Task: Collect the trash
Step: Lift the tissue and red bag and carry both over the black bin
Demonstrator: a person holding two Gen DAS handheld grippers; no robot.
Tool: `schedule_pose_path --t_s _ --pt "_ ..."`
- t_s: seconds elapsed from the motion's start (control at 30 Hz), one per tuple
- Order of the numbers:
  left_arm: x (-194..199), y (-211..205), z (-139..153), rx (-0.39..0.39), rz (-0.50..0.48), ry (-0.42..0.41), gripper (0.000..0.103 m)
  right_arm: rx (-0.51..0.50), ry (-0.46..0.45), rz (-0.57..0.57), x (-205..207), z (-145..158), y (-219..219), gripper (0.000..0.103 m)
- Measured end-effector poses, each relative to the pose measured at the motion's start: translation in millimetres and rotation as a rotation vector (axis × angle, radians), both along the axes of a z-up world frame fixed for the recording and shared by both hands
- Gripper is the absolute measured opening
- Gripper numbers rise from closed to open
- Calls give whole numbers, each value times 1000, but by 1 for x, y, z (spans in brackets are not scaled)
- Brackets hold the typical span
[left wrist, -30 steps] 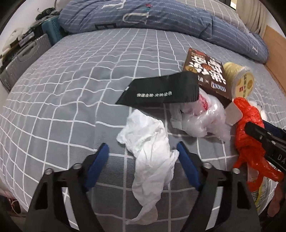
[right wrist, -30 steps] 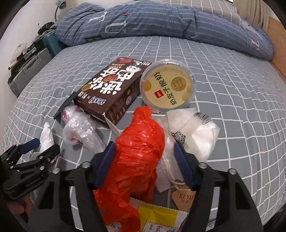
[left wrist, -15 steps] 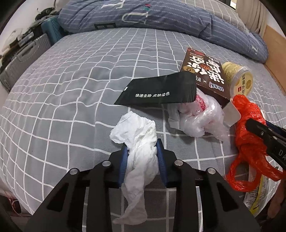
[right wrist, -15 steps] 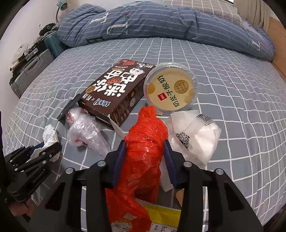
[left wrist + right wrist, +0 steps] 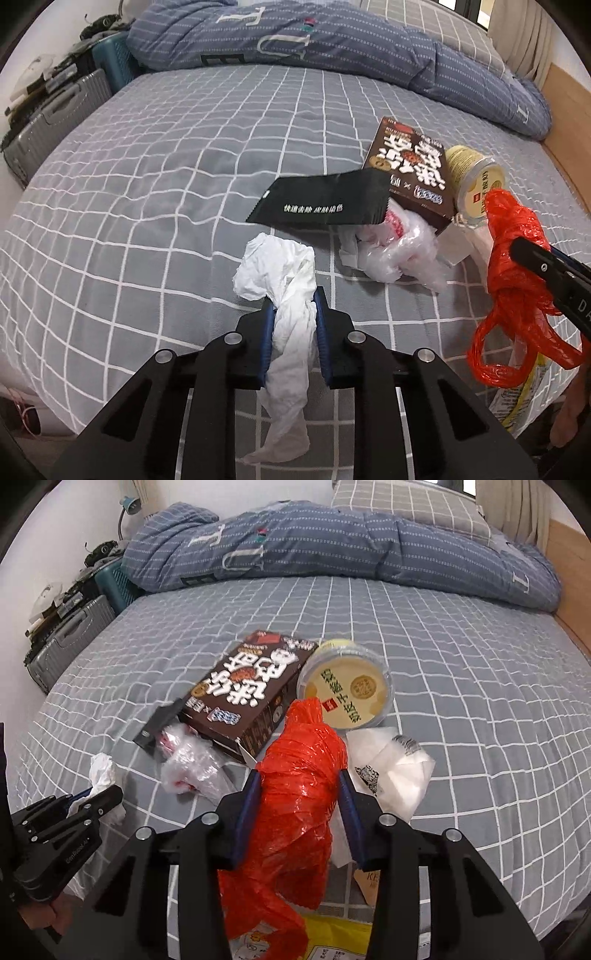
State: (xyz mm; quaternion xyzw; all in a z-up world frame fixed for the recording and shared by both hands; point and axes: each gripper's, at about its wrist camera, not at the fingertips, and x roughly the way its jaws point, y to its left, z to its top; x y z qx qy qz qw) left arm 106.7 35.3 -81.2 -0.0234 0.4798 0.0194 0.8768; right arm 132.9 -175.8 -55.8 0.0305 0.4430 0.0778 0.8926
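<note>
The left gripper (image 5: 294,300) is closing on a crumpled white tissue (image 5: 286,317) — its blue pads squeeze the soft middle, and the tail hangs down. The right gripper (image 5: 300,782) pinches a crinkly red plastic bag (image 5: 295,797). Behind it on the gray checked bed sheet (image 5: 155,177) lie a brown box (image 5: 247,690) and a round yellow cup (image 5: 347,690) — lots of bare bed to the left.

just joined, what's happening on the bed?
A person is collecting trash off the bed with two handheld tongs. The left tongs are closing on a crumpled white tissue; the right tongs grip a red plastic bag. A brown box, yellow tub and black sachet lie uncollected.
</note>
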Motion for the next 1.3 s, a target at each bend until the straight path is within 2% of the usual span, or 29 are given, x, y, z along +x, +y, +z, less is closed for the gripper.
schedule_pose_path --t_s 0.4,0.87,1.3 --pt "-20 -5 33 -5 3 -31 20 4 -56 -3 -20 36 -1 40" --pt "-46 -12 56 -12 -4 -62 20 1 -103 1 -48 68 -4 40" --pt "-78 -17 70 -27 -6 -78 20 -2 -103 25 -87 76 -1 40"
